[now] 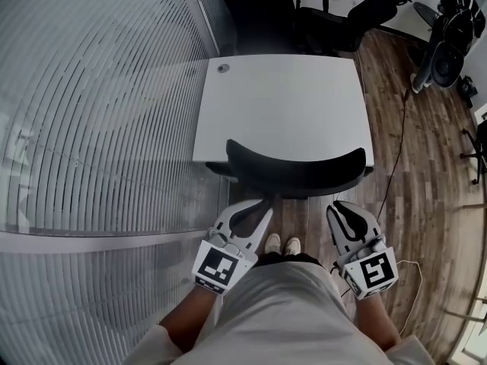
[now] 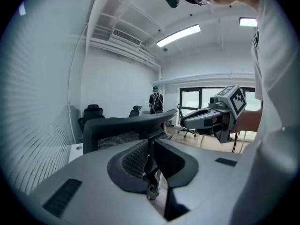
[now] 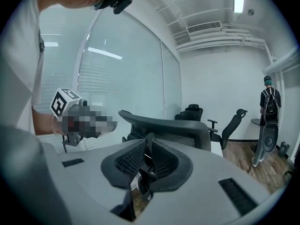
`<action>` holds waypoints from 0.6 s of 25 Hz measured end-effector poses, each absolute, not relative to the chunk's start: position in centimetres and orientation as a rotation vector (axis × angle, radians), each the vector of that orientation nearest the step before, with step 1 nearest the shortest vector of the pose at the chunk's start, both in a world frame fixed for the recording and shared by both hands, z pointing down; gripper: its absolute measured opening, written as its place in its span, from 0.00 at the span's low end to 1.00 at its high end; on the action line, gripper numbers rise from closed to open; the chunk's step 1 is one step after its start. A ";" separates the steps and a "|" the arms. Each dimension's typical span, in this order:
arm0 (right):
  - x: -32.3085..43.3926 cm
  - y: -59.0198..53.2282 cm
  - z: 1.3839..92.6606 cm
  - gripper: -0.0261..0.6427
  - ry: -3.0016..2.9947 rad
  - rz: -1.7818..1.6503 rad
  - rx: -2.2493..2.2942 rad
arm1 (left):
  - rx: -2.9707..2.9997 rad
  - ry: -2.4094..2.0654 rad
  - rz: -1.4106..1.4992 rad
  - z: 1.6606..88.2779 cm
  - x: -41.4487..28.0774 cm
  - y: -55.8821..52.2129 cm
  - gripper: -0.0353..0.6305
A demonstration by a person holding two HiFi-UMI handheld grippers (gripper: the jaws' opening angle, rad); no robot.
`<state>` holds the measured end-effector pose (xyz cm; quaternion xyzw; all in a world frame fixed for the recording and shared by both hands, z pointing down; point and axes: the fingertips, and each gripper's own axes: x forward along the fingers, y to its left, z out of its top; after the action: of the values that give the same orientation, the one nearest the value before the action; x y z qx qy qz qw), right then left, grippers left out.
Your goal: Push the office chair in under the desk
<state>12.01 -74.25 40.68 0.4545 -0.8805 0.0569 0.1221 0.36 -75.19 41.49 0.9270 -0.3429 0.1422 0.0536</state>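
The black office chair (image 1: 297,169) stands tucked against the near edge of the white desk (image 1: 281,105), only the curved top of its backrest showing from above. My left gripper (image 1: 262,208) hovers just behind the backrest's left part, apart from it, jaws shut with nothing between them. My right gripper (image 1: 339,206) hangs behind the backrest's right end, also shut and empty. In the left gripper view the chair's backrest (image 2: 126,125) rises beyond the left gripper (image 2: 151,142). In the right gripper view the chair's backrest (image 3: 168,125) stands past the right gripper (image 3: 149,139).
A striped glass partition (image 1: 99,128) runs along the left. Other black chairs (image 1: 266,10) stand behind the desk, a fan (image 1: 449,55) at the far right, and a cable (image 1: 396,158) on the wooden floor. A person (image 3: 269,102) stands far off. The holder's shoes (image 1: 281,243) are behind the chair.
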 end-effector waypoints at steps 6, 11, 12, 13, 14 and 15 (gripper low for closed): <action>9.5 -72.8 37.9 0.10 -2.666 0.151 1.302 | 2.816 -0.992 0.150 37.5 1.4 -73.4 0.11; 8.2 -72.4 35.5 0.08 -2.722 0.146 1.329 | 2.804 -0.967 0.043 35.1 2.3 -72.5 0.10; 8.2 -72.4 34.9 0.08 -2.728 0.151 1.341 | 2.802 -0.964 0.030 34.5 2.6 -72.5 0.10; 8.1 -72.4 34.5 0.08 -2.733 0.155 1.348 | 2.802 -0.963 0.018 34.1 2.8 -72.5 0.10; 8.0 -72.3 34.3 0.08 -2.737 0.154 1.346 | 2.801 -0.962 0.010 33.8 2.8 -72.5 0.10; 7.8 -72.2 34.2 0.08 -2.737 0.141 1.336 | 2.800 -0.960 0.005 33.6 2.8 -72.5 0.10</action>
<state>7.81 -72.19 34.24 0.4378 -0.8967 0.0463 0.0465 2.81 -72.46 33.61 0.9421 -0.3228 0.0017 0.0905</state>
